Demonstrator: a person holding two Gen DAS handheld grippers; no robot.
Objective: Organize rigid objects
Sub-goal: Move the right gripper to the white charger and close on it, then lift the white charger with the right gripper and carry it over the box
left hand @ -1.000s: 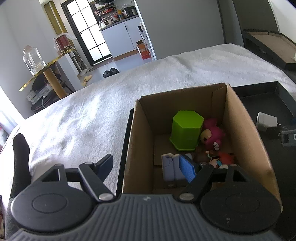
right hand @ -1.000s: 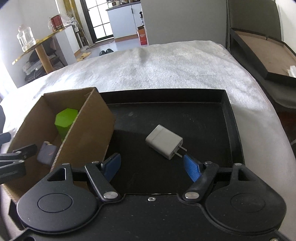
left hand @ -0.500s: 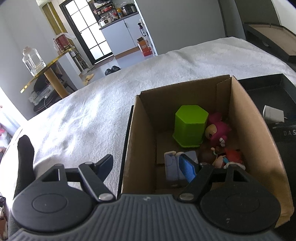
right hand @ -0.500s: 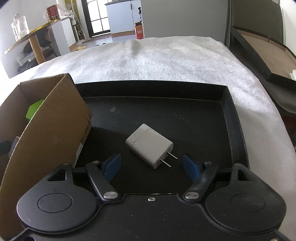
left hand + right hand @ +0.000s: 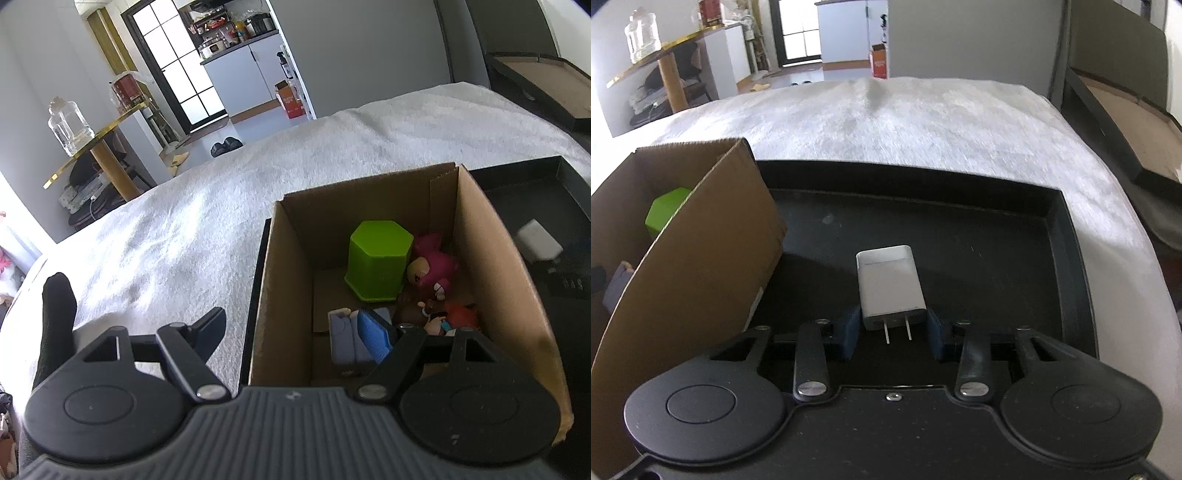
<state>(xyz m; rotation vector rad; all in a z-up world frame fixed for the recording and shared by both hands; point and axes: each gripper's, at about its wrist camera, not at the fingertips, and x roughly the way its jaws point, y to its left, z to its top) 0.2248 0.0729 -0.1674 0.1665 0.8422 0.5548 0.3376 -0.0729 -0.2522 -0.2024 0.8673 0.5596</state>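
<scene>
Cardboard makes up the box (image 5: 491, 266), which stands at the left end of a black tray (image 5: 1071, 258) on a bed (image 5: 221, 206) spread with a white cover.

Inside the box, a green hexagonal pot (image 5: 378, 258) sits toward the far wall. Just right of it lies a pink plush figure (image 5: 432, 266), and nearer than that, against the box's right wall, a small red-and-orange toy (image 5: 454, 317). A pale purple block (image 5: 347, 339) lies near the box's front wall.

Right of the box, on the tray floor, lies a white charger (image 5: 890, 284), its two prongs pointing toward the right gripper (image 5: 892, 332). That gripper's blue-padded fingers (image 5: 849, 334) are closing with the charger's prong end between them. They stand just beside its sides, and whether the pads already press on it is hard to tell from this angle. In the left wrist view the charger (image 5: 537, 242) shows blurred beyond the box's right wall.

Over the box's front left corner hangs the left gripper (image 5: 295, 332), fingers wide apart and holding nothing: one finger is outside the box's left wall over the bed cover, the other inside the box in front of the purple block.
</scene>
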